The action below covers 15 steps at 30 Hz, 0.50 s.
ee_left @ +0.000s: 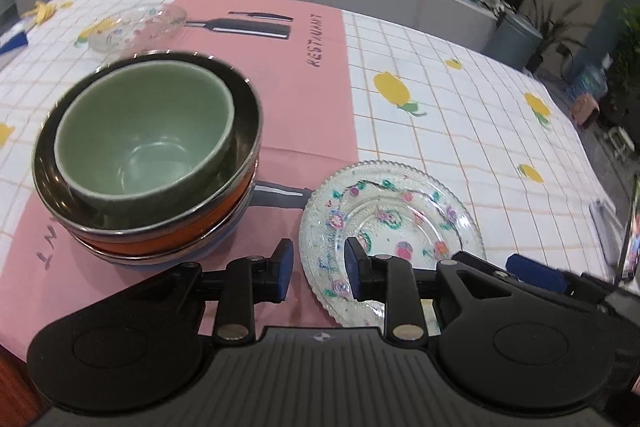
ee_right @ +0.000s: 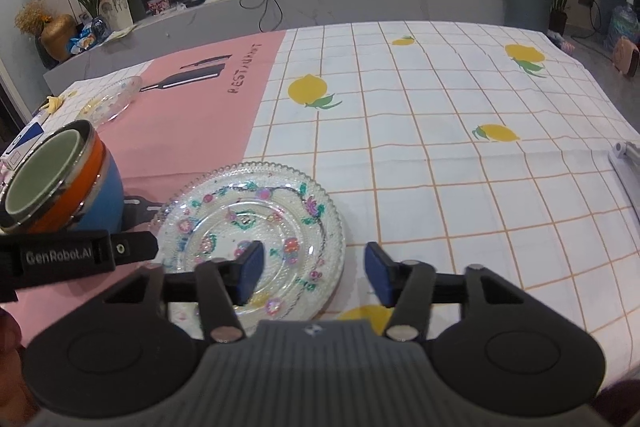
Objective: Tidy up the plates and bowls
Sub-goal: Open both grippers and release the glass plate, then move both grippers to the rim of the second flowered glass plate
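A stack of bowls stands on the pink cloth: a green bowl (ee_left: 144,131) nested in an orange steel-rimmed bowl (ee_left: 224,219) on a blue one (ee_right: 100,195). A glass plate with painted flowers (ee_left: 392,223) lies just right of the stack, also in the right wrist view (ee_right: 256,215). A second glass plate (ee_left: 140,27) lies at the far left, seen too in the right wrist view (ee_right: 112,99). My left gripper (ee_left: 318,269) is open and empty between stack and near plate. My right gripper (ee_right: 314,275) is open and empty over the near plate's right edge.
The table carries a white checked lemon cloth (ee_right: 440,147) with a pink placemat (ee_left: 280,87). A blue-and-white box (ee_right: 24,143) lies at the left edge. A white object (ee_right: 628,171) sits at the right edge. A grey TV bench with clutter stands behind.
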{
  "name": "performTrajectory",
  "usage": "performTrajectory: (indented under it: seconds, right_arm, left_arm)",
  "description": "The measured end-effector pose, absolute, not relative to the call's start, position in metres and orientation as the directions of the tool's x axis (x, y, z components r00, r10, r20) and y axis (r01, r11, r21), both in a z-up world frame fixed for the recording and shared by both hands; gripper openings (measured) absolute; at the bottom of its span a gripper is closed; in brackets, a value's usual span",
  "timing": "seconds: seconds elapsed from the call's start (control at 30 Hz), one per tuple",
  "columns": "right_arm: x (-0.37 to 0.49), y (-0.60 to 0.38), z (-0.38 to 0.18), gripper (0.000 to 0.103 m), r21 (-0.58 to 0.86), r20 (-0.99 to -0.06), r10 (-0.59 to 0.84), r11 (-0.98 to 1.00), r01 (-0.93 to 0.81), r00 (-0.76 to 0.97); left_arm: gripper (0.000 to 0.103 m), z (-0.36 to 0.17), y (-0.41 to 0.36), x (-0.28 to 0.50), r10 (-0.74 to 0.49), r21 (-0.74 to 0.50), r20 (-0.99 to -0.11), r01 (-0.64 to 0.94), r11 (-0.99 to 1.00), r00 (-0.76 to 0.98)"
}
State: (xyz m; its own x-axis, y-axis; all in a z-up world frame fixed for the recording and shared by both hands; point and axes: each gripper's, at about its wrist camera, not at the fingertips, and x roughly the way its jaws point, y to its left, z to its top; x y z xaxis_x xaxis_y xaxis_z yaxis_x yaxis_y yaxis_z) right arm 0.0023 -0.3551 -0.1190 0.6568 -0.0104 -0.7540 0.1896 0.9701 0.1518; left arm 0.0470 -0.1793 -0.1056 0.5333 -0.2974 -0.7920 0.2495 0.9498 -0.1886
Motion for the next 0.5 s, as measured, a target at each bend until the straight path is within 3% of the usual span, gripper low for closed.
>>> performTrajectory:
  seconds: [0.27,0.5]
  right_arm:
    - [0.013,-0.343,-0.103,0.072,0.107,-0.877,-0.015,0.969,0.224,0.481]
    - [0.023,-0.336,-0.092,0.078,0.129,-0.933,0.048,0.97,0.208,0.356]
  left_arm:
    - [0.037,-0.083,-0.189,0.041,-0.267,-0.079,-0.862,0.406,0.91,0.431]
    - [0.039,-0.053,-0.168,0.045,-0.345,-0.157,-0.88,0.484,0.861,0.328]
